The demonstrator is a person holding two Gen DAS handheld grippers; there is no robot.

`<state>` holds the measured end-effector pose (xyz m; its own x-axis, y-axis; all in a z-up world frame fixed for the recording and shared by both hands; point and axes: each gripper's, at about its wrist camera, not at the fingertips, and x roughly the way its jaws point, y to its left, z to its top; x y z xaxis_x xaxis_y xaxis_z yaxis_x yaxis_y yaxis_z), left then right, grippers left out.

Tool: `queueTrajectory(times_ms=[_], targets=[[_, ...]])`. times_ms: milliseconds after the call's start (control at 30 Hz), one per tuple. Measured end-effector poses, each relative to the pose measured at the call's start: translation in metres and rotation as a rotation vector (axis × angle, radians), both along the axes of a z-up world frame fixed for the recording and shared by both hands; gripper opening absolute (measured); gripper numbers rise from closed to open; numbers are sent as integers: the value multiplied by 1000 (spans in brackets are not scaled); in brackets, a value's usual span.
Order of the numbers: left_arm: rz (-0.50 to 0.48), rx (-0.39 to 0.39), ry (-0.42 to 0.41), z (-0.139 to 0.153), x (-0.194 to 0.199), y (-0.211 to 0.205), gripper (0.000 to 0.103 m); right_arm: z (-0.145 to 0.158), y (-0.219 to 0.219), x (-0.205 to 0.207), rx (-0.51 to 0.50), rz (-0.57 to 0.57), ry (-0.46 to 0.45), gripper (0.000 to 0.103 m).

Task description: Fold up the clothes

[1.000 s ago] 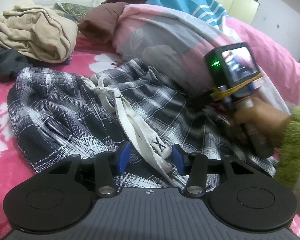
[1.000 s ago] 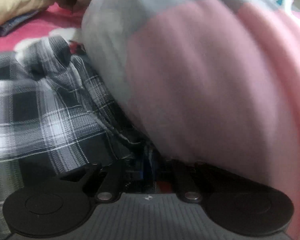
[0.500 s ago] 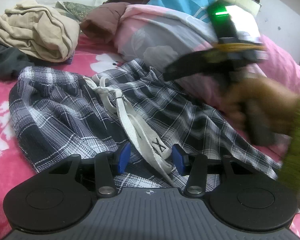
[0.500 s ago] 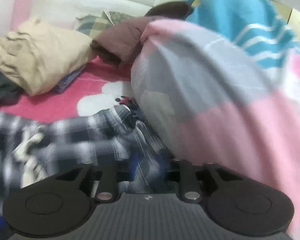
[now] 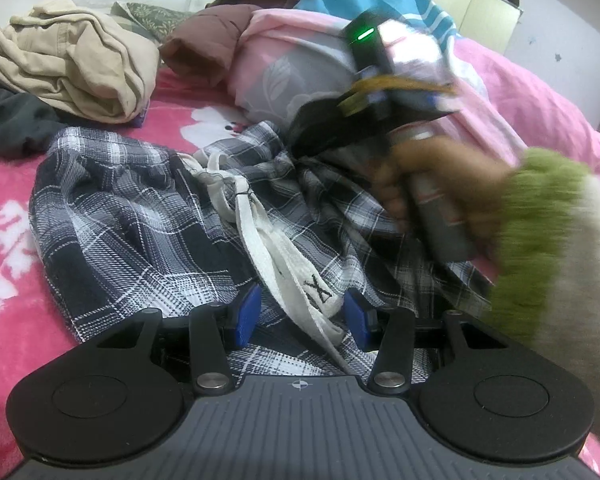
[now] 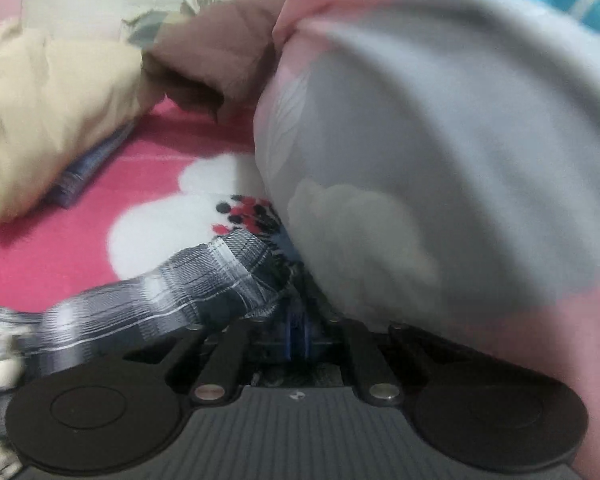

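Black-and-white plaid trousers (image 5: 132, 220) lie crumpled on the pink bed, with a white drawstring (image 5: 288, 264) trailing toward me. My left gripper (image 5: 302, 314) hovers open over the near edge of the trousers, the drawstring's end lying between its blue pads (image 5: 246, 314). In the left wrist view the right gripper (image 5: 300, 148), held by a hand (image 5: 440, 184) in a green cuff, pulls a bunch of plaid fabric up and leftward. In the right wrist view its blue pads (image 6: 298, 330) are pressed together on the plaid cloth (image 6: 204, 284), which stretches off to the left.
A beige garment pile (image 5: 68, 64) and a dark garment (image 5: 12, 124) sit at the back left. A brown jacket (image 5: 208, 40) and a bulky pink-and-grey duvet (image 5: 300, 64) crowd the back and right. The pink floral bedsheet (image 6: 140, 200) lies underneath.
The right gripper has lifted off the bed and swung leftward with the plaid fabric in its grip, dragging the cloth over itself. The left gripper has stayed where it was.
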<state>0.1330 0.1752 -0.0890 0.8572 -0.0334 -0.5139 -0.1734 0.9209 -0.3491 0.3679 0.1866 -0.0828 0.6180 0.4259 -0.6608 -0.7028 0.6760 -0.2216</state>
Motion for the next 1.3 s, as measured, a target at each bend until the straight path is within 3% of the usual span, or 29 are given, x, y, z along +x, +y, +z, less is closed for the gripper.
queueTrajectory(times_ms=[100, 333, 500, 633, 700, 800, 1067, 1200, 1300], targets=[[0, -2, -2, 1, 1, 0, 47, 31, -24, -23, 45, 19, -19, 14], [9, -12, -46, 7, -6, 0, 52, 106, -146, -109, 177, -73, -6, 18], [-34, -11, -85, 24, -10, -6, 52, 133, -247, -169, 219, -232, 15, 18], [-148, -28, -26, 33, 10, -30, 52, 123, -295, -183, 187, -321, 48, 18], [-197, -2, 18, 28, 23, -43, 52, 112, -304, -177, 168, -339, 70, 18], [-194, 69, 74, 10, 34, -52, 52, 91, -303, -154, 171, -327, 106, 18], [-200, 57, 37, -1, 32, -46, 52, 27, -270, -75, 138, -328, 188, 18], [-205, 29, 27, -1, 27, -40, 52, 16, -259, -80, 172, -245, 221, 18], [-205, 35, 24, -3, 26, -41, 52, 6, -249, -94, 100, -185, 198, 18]])
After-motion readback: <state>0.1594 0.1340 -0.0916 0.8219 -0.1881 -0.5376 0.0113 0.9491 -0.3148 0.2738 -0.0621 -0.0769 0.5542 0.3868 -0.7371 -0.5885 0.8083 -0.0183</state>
